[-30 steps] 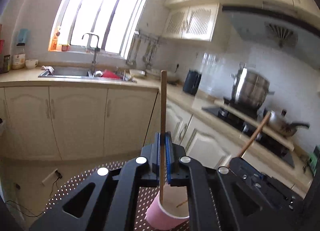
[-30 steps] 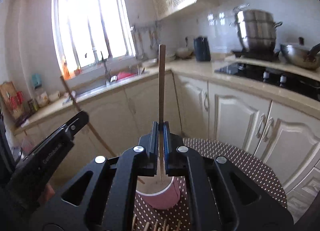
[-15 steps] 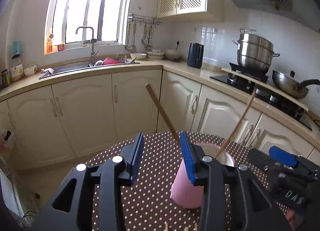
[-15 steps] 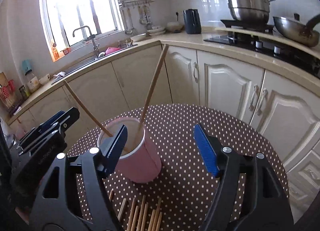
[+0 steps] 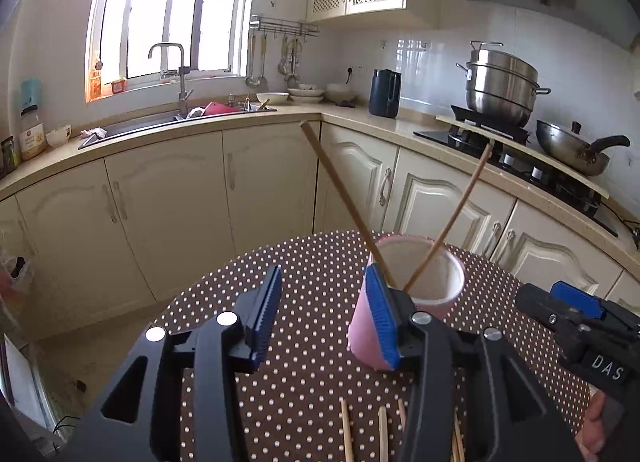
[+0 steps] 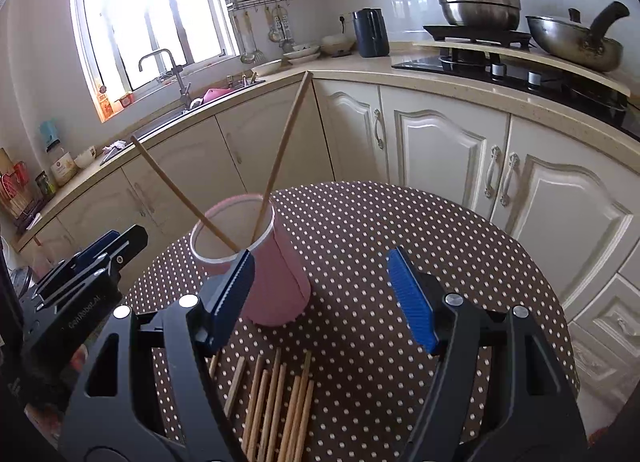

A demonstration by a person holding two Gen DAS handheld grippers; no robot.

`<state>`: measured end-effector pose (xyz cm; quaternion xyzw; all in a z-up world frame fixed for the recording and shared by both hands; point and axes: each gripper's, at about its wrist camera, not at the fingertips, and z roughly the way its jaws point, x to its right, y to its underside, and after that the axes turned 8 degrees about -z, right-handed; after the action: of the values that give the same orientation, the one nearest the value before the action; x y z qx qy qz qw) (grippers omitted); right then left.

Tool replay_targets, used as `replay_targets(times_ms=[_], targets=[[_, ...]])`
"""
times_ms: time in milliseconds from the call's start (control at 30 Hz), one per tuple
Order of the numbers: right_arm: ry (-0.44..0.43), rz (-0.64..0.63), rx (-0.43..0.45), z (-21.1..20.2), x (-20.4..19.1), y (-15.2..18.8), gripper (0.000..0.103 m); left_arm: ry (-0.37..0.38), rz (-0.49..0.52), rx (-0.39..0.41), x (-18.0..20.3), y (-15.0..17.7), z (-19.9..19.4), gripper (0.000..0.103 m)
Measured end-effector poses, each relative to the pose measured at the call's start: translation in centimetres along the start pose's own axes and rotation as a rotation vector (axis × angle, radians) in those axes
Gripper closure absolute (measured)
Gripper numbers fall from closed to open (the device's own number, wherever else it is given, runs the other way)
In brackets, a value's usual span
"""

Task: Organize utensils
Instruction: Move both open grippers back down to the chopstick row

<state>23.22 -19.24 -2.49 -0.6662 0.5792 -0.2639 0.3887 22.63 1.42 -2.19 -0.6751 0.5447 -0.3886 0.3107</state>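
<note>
now left tongs [image 5: 326, 316] opening, empty; right tongs [image 6: 324, 298] wide, empty.

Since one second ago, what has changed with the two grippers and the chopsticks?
Both grippers let go: the left gripper, jaws opening, and the right gripper, open, each released a chopstick into the pink cup, then came down toward the table. Both sticks now lean in the cup. The loose chopsticks stayed flat.
</note>
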Motion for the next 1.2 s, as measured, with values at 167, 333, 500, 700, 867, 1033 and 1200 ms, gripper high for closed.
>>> replay_targets(times_ms=[167,333,500,700,867,1033,1200], targets=[[0.007,0.014,-0.029,-0.7,0.3,2.0,0.034,0.001,0.002,-0.025,-0.5,1.2,-0.8,0.054],[0.024,0.028,-0.078,-0.4,0.6,4.1,0.034,-0.008,0.001,-0.070,-1.3,2.9,-1.4,0.051],[0.030,0.024,-0.124,-0.4,0.6,6.4,0.034,-0.007,-0.002,-0.129,-2.2,5.0,-1.5,0.049],[0.027,0.014,-0.180,-0.3,-0.1,8.9,0.034,0.002,-0.018,-0.216,-3.3,7.8,-1.4,0.047],[0.018,-0.019,-0.227,0.0,-0.8,10.7,0.034,0.007,-0.035,-0.269,-3.9,9.3,-1.8,0.045],[0.024,-0.024,-0.262,0.2,-1.0,11.5,0.034,0.016,-0.044,-0.299,-4.0,10.5,-2.1,0.043],[0.065,-0.039,-0.299,0.4,-1.4,12.0,0.031,0.022,-0.053,-0.318,-4.2,11.2,-1.9,0.042]])
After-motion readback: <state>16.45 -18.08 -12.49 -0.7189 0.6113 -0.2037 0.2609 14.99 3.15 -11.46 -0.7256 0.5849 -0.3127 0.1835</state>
